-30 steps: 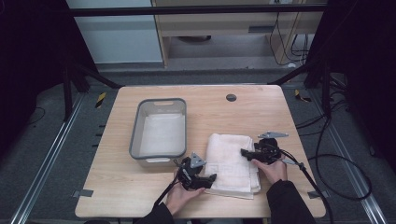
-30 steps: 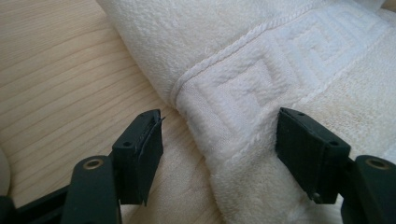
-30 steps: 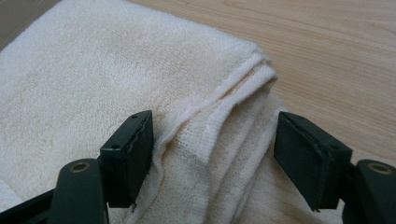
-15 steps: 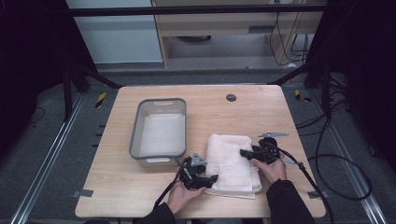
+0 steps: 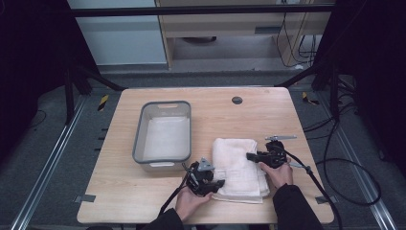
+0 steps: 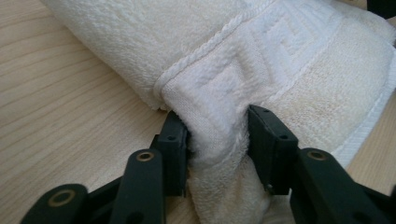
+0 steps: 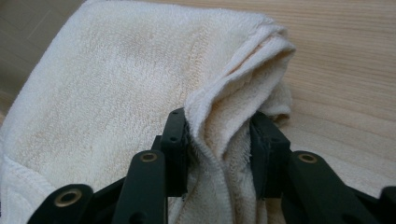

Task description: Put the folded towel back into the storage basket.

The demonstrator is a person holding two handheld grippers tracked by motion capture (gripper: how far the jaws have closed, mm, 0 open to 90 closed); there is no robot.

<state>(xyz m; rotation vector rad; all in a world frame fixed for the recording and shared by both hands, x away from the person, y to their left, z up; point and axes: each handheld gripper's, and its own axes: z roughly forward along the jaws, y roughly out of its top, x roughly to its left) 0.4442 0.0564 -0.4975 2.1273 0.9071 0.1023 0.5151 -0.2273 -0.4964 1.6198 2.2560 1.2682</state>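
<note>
We see folded cream terry towel (image 5: 239, 167) near front edge of wooden table (image 5: 268, 115), grey plastic tub (image 5: 164, 132) beyond left gripper (image 5: 216, 183). Both sets of jaws have just been closing; left gripper and right gripper (image 5: 250, 155) pinch bunched towel edges between fingers (image 6: 173, 148).

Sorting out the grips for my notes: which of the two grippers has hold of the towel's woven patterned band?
The left gripper: its jaws pinch the towel at the raised key-pattern band by the near edge. The right gripper grips plain terry folds.

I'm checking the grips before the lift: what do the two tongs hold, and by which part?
Both hold the folded towel. The left tongs pinch a bunched fold at its banded edge; the right tongs pinch the layered edge at a corner. Both have just been closing.
</note>
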